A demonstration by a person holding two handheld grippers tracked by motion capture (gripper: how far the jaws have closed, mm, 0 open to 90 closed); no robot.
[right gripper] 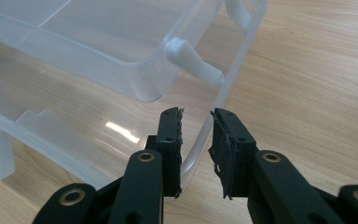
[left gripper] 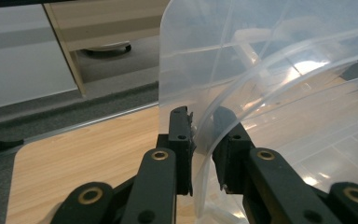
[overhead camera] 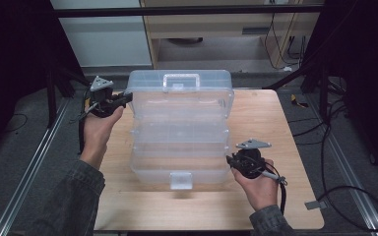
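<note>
Clear plastic toolbox [overhead camera: 179, 129] open on a wooden bench [overhead camera: 285, 128]; left tongs [left gripper: 204, 135] pinch its lid edge, right tongs [right gripper: 196, 128] apparently pinch its base rim.

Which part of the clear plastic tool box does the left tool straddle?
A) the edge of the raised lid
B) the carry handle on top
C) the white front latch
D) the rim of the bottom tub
A: in the left gripper view the left tool has the curved edge of the lid of the tool box between its jaws; the high view puts it at the lid's far-left corner.
</note>
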